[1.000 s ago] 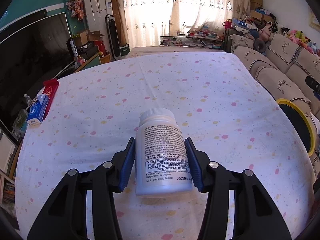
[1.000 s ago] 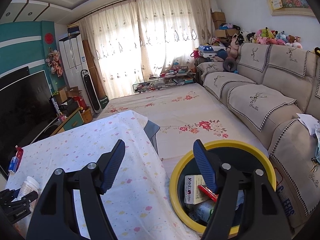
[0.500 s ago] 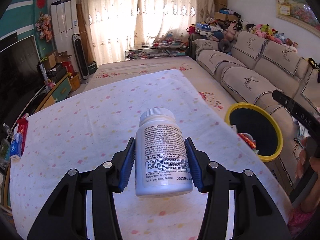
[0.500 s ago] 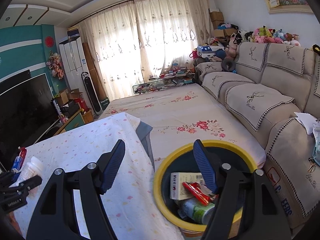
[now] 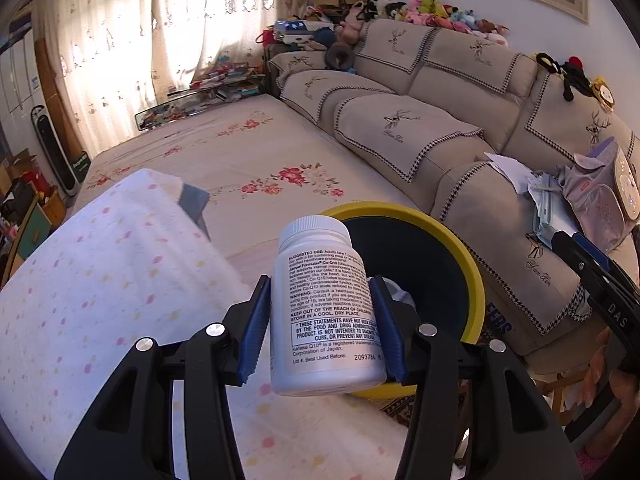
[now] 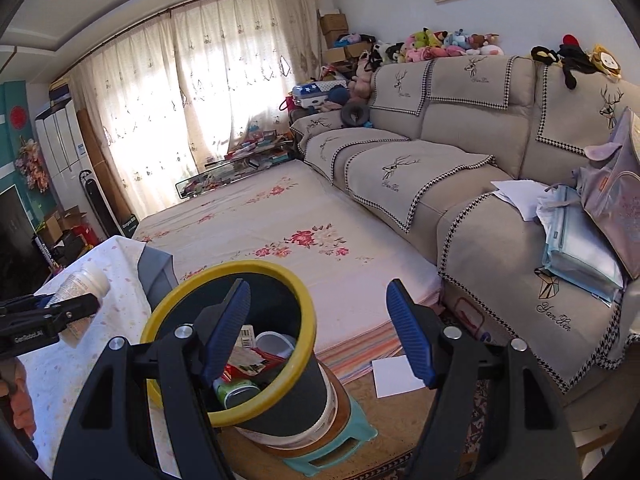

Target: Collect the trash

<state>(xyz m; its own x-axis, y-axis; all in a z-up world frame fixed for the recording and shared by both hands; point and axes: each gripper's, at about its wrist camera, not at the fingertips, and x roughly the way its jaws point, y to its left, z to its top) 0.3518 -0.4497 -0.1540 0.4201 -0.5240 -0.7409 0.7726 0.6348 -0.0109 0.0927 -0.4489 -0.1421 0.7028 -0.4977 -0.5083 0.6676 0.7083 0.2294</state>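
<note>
Left gripper (image 5: 322,320) was clamped on a white pill bottle (image 5: 324,312), blue pads pressed tight vs both sides, cap up, label facing the cam. Bottle was held in the air over the edge of the dotted tablecloth (image 5: 100,300), w/ the yellow-rimmed trash bin (image 5: 460,248) right behind it and a bit to the right. From the right wrist cam you could see the bottle (image 6: 82,284) to the left of the bin (image 6: 304,320), not over the opening.

Right gripper (image 6: 318,328) was spread wide w/ nothing in it, hanging above the bin. Bin had stuff inside: a green can (image 6: 236,394), red wrapper (image 6: 248,368), a white cup (image 6: 274,344). It sat on a teal stool (image 6: 336,448). Beige sofa (image 6: 460,184) behind.
</note>
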